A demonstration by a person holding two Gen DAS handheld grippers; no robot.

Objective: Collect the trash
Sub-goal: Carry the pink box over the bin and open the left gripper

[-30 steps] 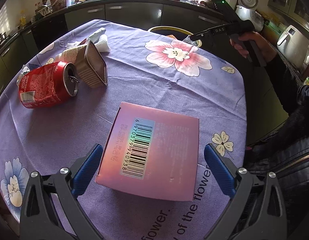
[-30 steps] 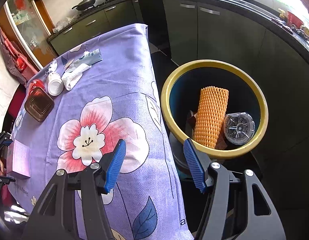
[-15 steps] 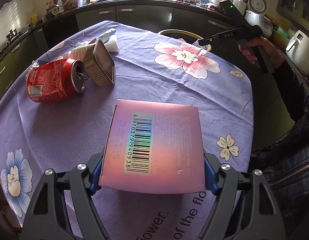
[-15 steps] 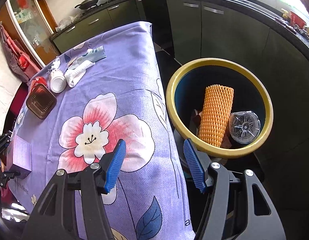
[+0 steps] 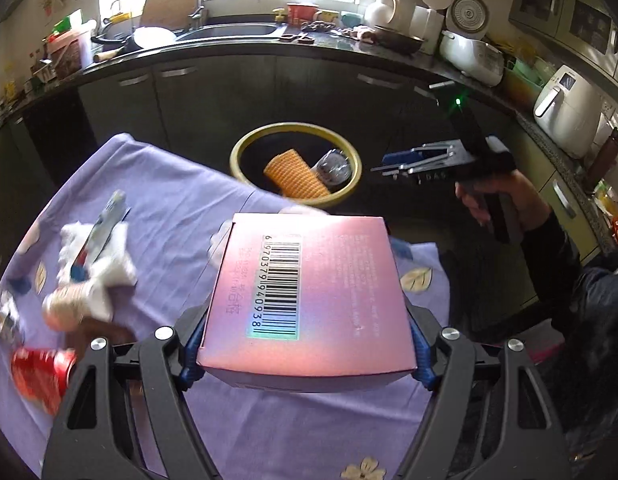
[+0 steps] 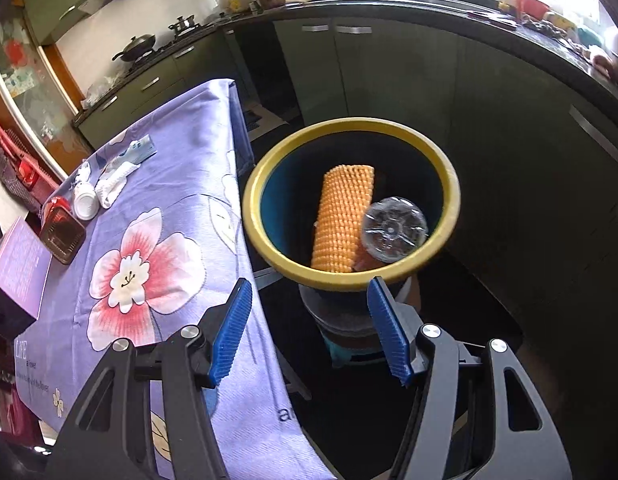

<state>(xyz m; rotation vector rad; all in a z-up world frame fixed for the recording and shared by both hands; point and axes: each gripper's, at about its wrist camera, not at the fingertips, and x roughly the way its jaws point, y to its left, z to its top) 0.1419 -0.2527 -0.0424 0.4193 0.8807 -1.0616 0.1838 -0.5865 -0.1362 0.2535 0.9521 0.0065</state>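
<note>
Far left of the table, noted in the left wrist view: red can, paper cup, crumpled white tissue and a tube-like wrapper, all blurred, all lying on the purple flowered cloth, uncollected.

Centre: pink box, barcode face up, clamped between the blue pads of the left gripper. Changed from a second ago: then resting flat on the cloth with the jaws wide on either side; jaws since closed onto its two sides, half a second back already gripping. Now lifted clear of the cloth and carried toward the far table edge, where the bin has come into line ahead.

Beyond the edge: yellow-rimmed bin, on the floor beside the table, already containing an orange foam net sleeve and a clear plastic bottle.

Right: right gripper, jaws apart, nothing between them, held over the gap between table edge and bin; opening unchanged across the second.

Assessment: pickup complete, transfer under way. Release not yet warranted, box short of the rim. Four items left on the table after this one.
</note>
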